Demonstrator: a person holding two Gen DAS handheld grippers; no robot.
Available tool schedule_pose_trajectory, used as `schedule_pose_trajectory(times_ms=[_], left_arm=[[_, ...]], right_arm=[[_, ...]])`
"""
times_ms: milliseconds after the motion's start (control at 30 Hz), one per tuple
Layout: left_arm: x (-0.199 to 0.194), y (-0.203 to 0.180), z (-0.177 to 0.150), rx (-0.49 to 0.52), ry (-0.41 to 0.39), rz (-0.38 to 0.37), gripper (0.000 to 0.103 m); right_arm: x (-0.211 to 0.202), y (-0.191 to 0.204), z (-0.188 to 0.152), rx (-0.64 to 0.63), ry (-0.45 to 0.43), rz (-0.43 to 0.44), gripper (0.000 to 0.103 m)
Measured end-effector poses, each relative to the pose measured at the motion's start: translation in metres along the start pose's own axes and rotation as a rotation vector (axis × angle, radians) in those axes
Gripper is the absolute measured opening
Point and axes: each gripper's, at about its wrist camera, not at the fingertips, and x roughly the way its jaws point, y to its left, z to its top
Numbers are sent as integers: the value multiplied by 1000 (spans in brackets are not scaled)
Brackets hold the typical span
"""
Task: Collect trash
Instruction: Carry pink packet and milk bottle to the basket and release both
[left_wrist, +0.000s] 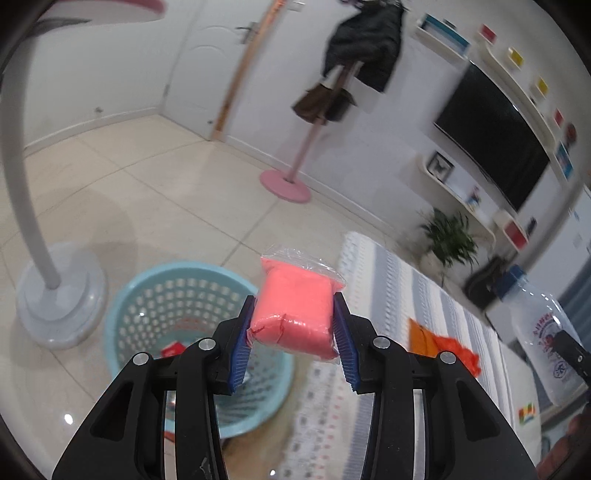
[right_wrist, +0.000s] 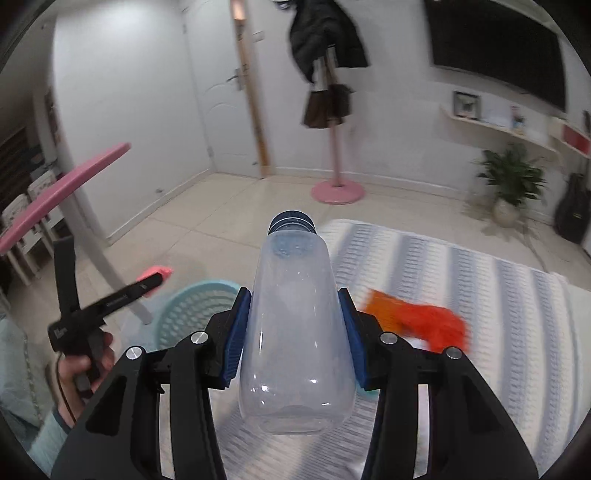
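A pink block sealed in clear plastic wrap is clamped between the blue pads of the left hand-held gripper, whose jaws are set partway open at the block's width. Below and to the left of this hand-held gripper, a light blue perforated basket is seen standing on the tiled floor, with a small red item lying inside it; what that item is cannot be made out through the blur. A clear plastic bottle with a dark blue cap is gripped around its body by the right hand-held gripper, cap pointing away from the camera, the jaws held partway open by the bottle's sides. An orange wrapper is seen lying on the striped white and grey rug just to the right of the right hand-held gripper's fingers. In the right wrist view the left hand-held gripper is shown off to the left, held by a hand in a pale blue sleeve, with the basket between the two tools. Beyond both, a pink-based coat stand hung with dark clothing is seen against the far wall. To the left of the left hand-held gripper, a white curved lamp stand rests on the floor beside the basket.
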Motion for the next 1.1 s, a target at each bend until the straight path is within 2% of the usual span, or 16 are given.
schedule_pose_trajectory(times_ms=[167,333,533,633,767,933,1100], left_arm=[[3,31,2,-32,25,67,39],[13,56,2,-79,69,123,39],[30,79,-5,-106,137,187,39],[33,89,-7,-137,155,202,48],[29,91,-7,-136,148,195,63],[21,85,-7,-127,134,181,65],[13,73,-3,-137,103,154,72]], right_arm=[[50,58,10,-50,40,71,44],[108,100,3,-51,113,103,44],[175,111,-12,22,208,118,44],[202,109,-23,64,252,117,44],[217,106,-28,86,269,107,52],[212,102,-37,94,265,111,52],[196,95,-41,85,267,114,52]])
